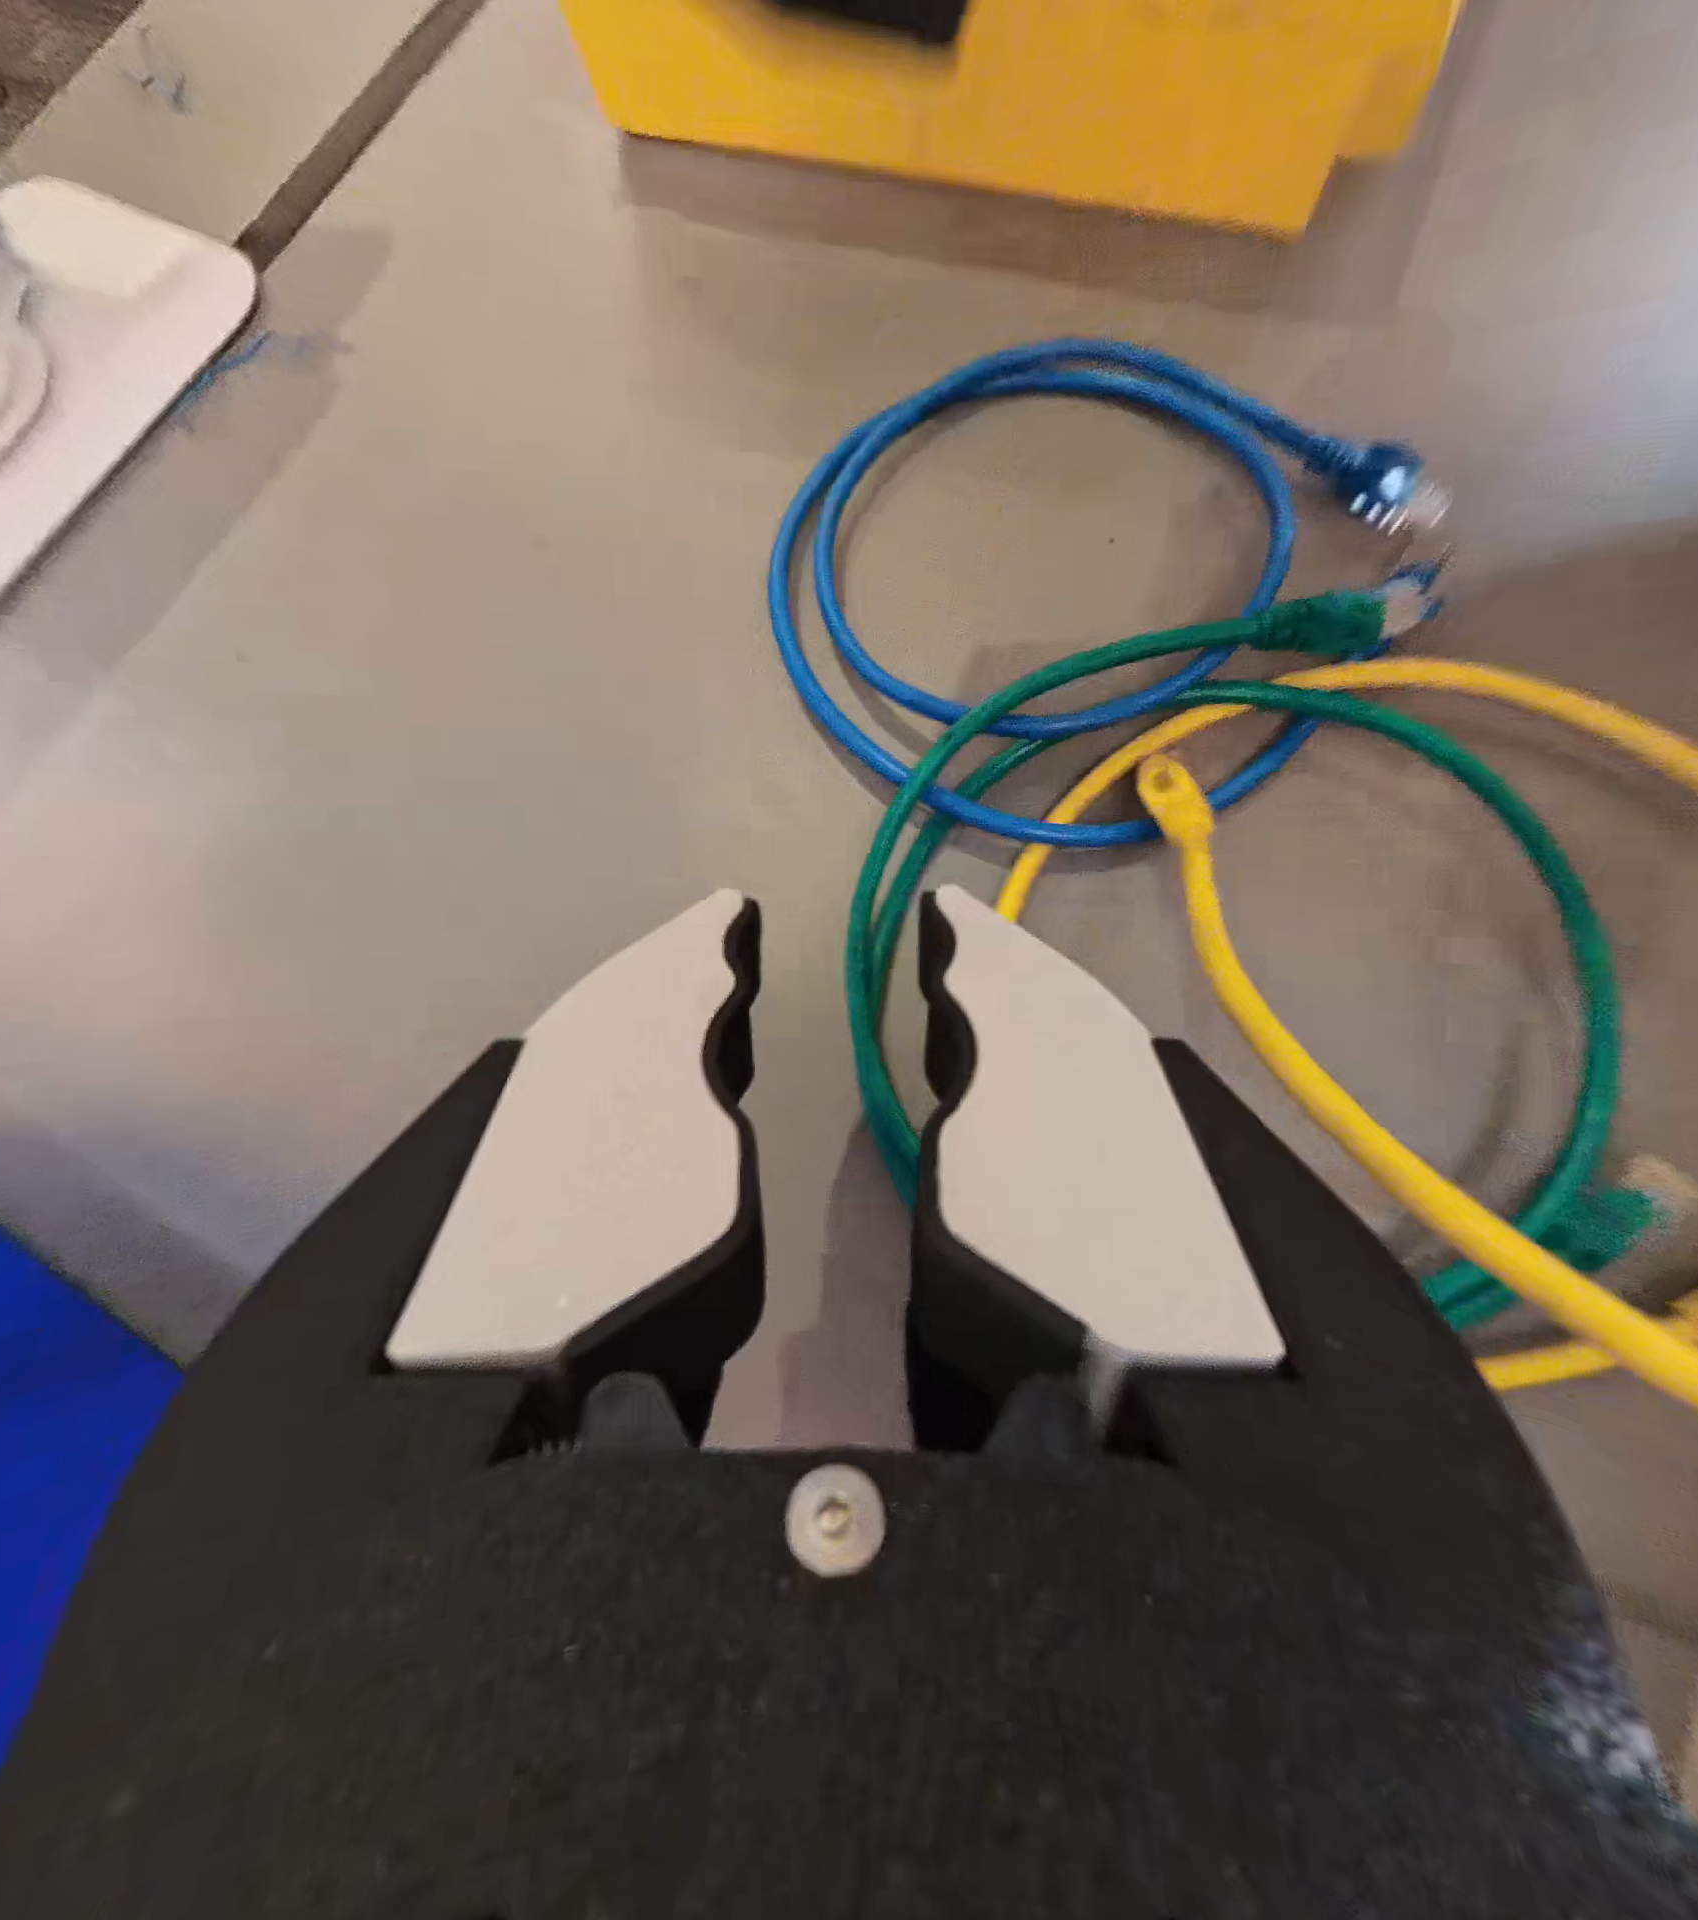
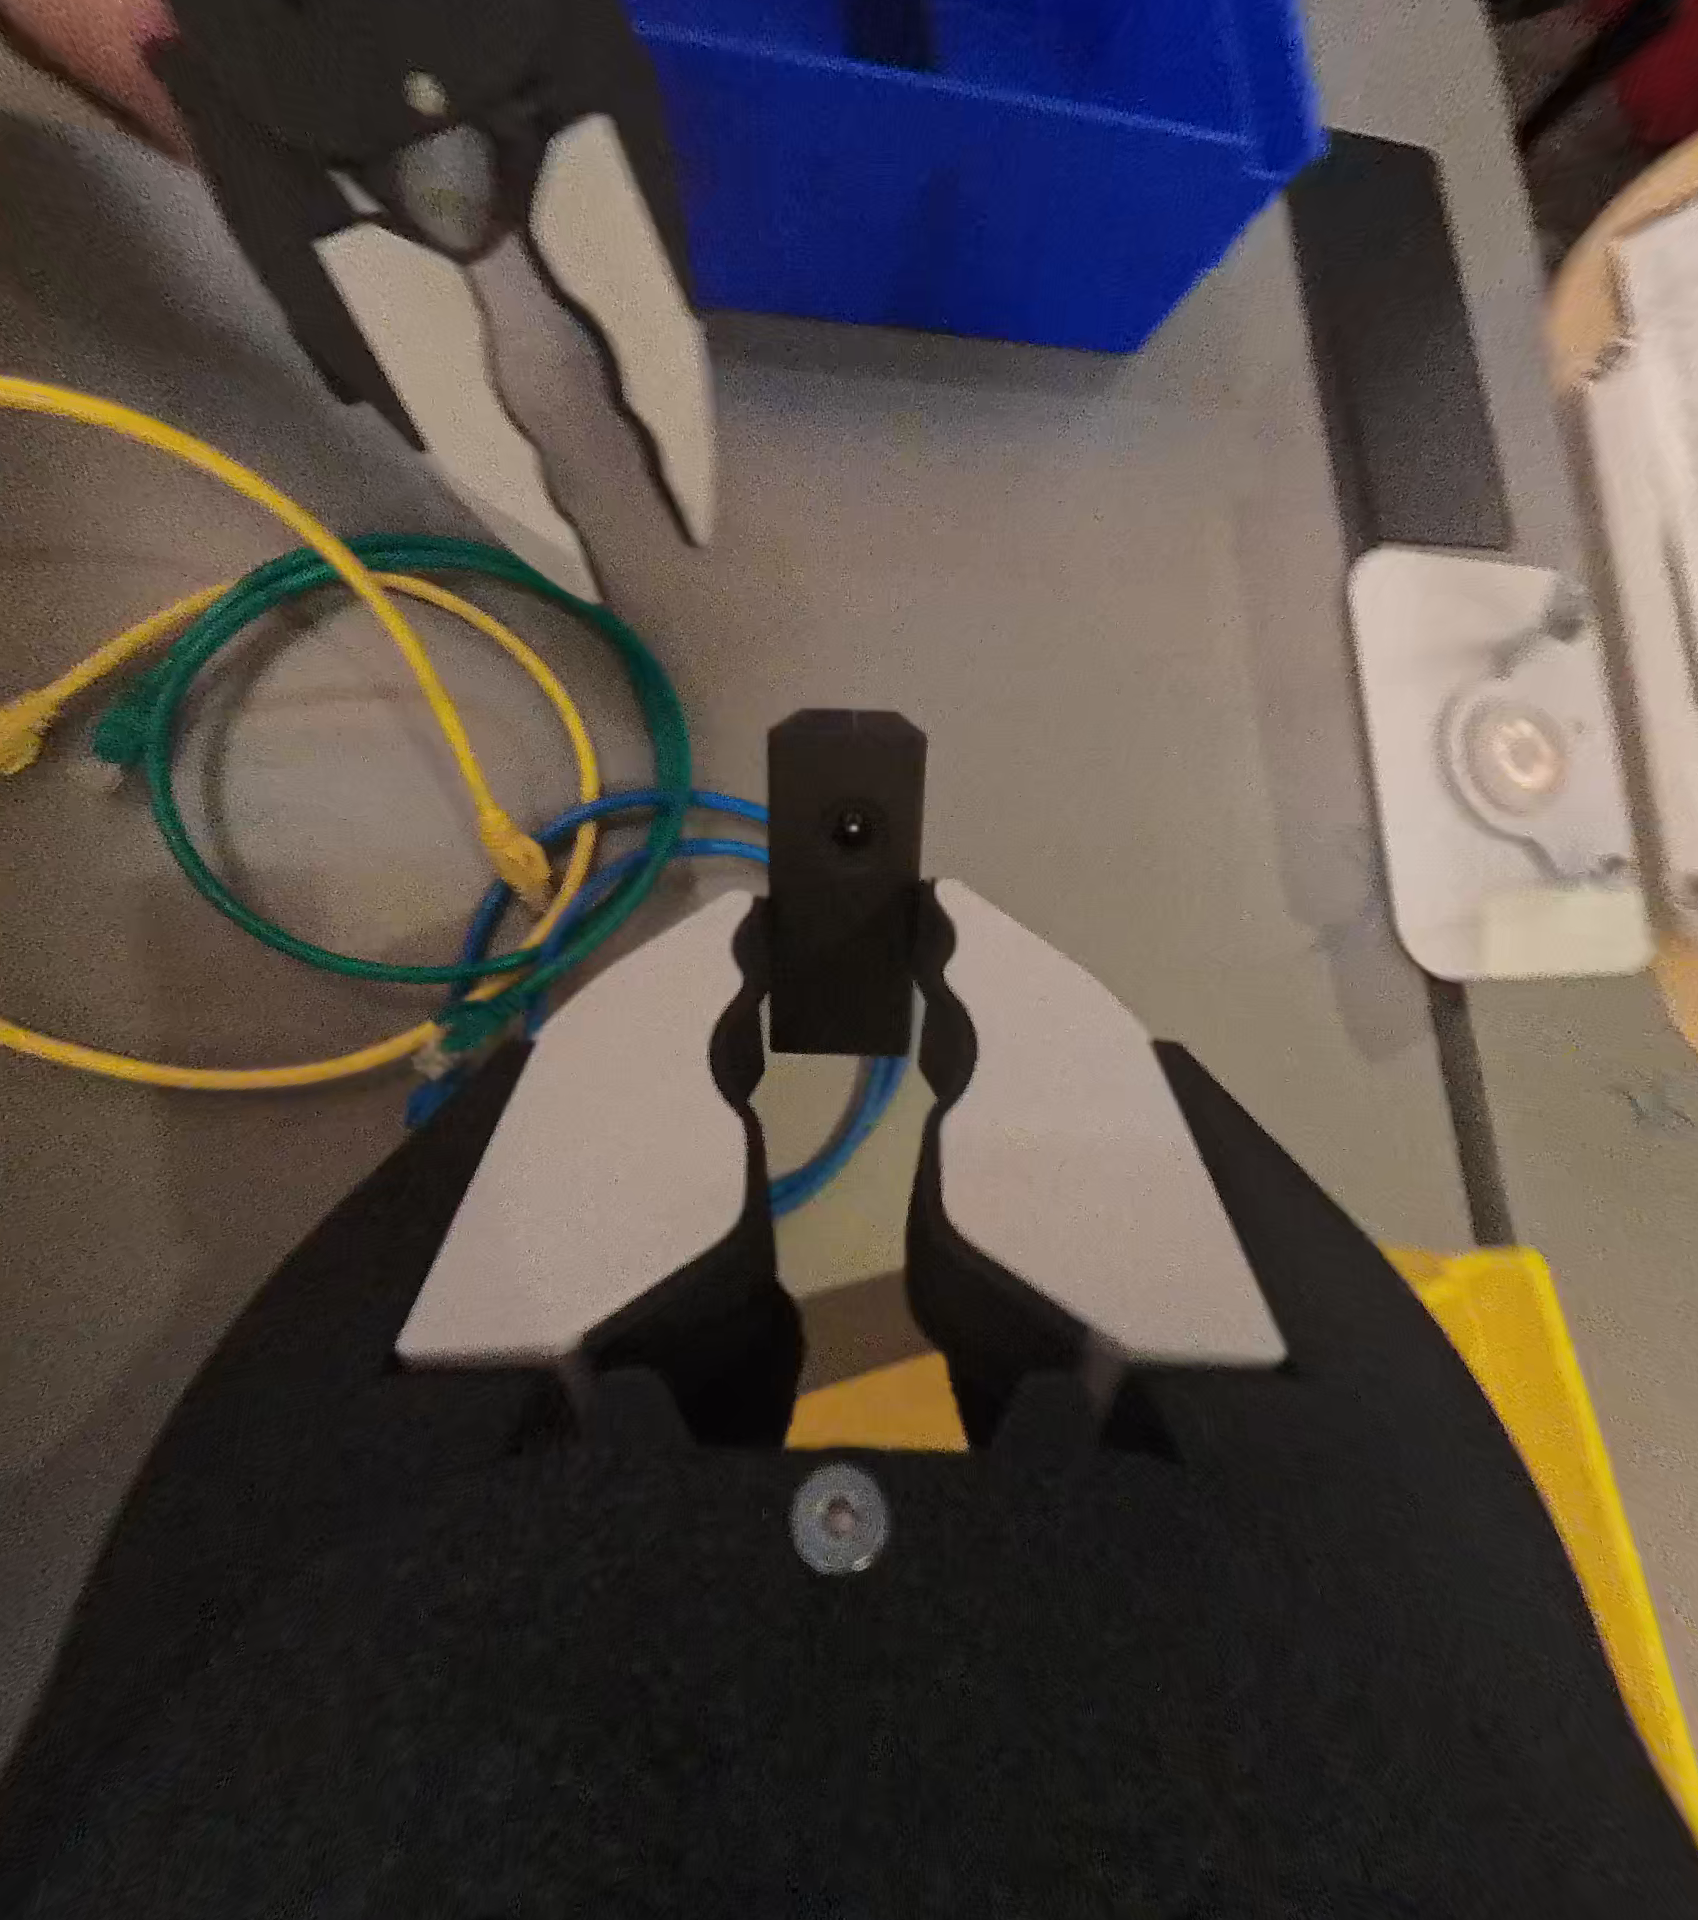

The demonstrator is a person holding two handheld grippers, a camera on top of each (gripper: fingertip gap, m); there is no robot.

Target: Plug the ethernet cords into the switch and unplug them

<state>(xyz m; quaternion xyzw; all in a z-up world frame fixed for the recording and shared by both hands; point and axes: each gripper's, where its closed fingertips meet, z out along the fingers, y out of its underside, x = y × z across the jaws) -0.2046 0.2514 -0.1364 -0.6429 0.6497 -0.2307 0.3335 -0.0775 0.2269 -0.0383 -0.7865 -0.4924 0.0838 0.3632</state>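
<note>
Three coiled ethernet cords lie overlapping on the grey table: blue [image 1: 824, 623], green [image 1: 1593, 935] and yellow [image 1: 1292, 1060]. My left gripper [image 1: 840, 904] is open and empty, hovering above the near edge of the green coil. My right gripper [image 2: 845, 894] is shut on a small black box, the switch [image 2: 845, 821], held upright above the blue cord [image 2: 616, 810]. The right wrist view also shows the green cord [image 2: 201, 862], the yellow cord [image 2: 232, 468] and the left gripper [image 2: 647, 566] on the far side of the coils. All plugs lie loose.
A yellow bin [image 1: 980, 104] stands beyond the cords in the left wrist view. A blue bin [image 2: 928, 208] stands behind the left gripper. A white stand base [image 2: 1489, 769] and a round wooden piece [image 2: 1655, 1039] with a white box sit to the right.
</note>
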